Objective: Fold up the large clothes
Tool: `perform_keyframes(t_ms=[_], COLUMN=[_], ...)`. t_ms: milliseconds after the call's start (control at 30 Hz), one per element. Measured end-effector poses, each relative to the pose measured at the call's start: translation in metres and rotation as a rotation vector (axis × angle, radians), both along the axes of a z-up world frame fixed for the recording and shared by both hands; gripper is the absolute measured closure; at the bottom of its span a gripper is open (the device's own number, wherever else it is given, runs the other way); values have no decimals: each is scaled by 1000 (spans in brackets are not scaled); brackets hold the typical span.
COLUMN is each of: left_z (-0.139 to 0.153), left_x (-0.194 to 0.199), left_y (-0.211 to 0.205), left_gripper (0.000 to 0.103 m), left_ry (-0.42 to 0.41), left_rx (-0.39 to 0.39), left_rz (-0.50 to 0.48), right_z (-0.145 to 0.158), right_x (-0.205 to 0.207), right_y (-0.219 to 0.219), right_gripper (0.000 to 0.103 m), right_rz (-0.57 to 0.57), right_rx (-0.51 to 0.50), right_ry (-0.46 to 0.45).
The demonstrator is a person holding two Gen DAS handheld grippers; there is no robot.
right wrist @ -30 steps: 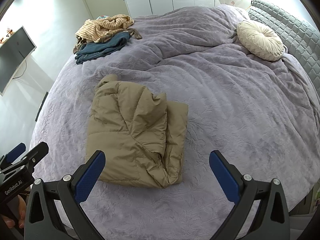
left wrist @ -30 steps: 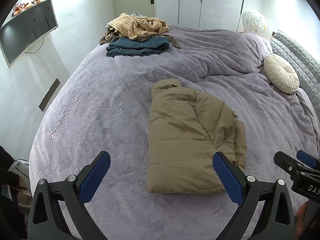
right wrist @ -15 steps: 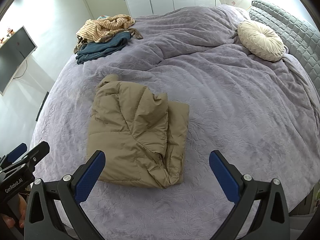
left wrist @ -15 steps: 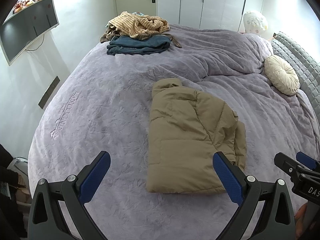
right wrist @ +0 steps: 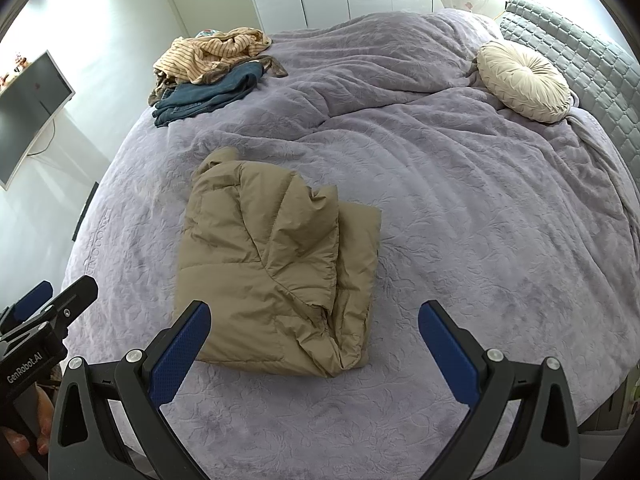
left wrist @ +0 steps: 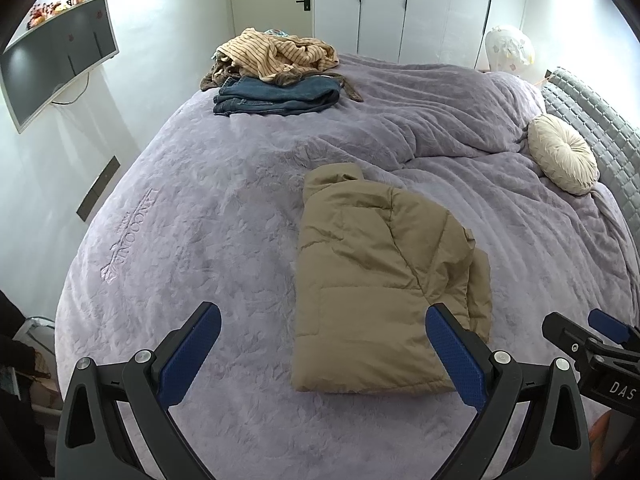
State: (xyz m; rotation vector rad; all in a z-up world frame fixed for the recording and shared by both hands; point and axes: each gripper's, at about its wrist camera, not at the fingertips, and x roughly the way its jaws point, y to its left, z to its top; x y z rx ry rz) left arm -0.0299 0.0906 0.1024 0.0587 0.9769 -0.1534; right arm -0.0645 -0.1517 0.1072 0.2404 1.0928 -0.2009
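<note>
Black hand-held gripper [left wrist: 320,348], blue ribbed pads [left wrist: 190,356], silver screws.

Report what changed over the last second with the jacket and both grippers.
Almost nothing changed. Both cameras drifted slightly, so the scene sits a touch lower in each view. Nothing was taken hold of or let go. The folded tan puffer jacket lies the same on the purple bedspread; the left gripper and right gripper stay above it, jaws wide open and empty. The clothes pile is untouched.

Tan puffer jacket [left wrist: 372,280], folded into a rough rectangle, flat on lilac bedspread [left wrist: 192,216], collar farthest.
</note>
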Motion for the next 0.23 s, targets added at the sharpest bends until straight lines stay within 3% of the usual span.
perform_keyframes(t_ms=[233], left_z=[0], left_x=[4], left_y=[-3], left_gripper=[1], left_ry=[12], left_rx=[4], left_rz=[-12], right_z=[0], right_x=[0], right_y=[1], right_gripper=[0], right_rz=[1], right_rx=[0], right_ry=[1])
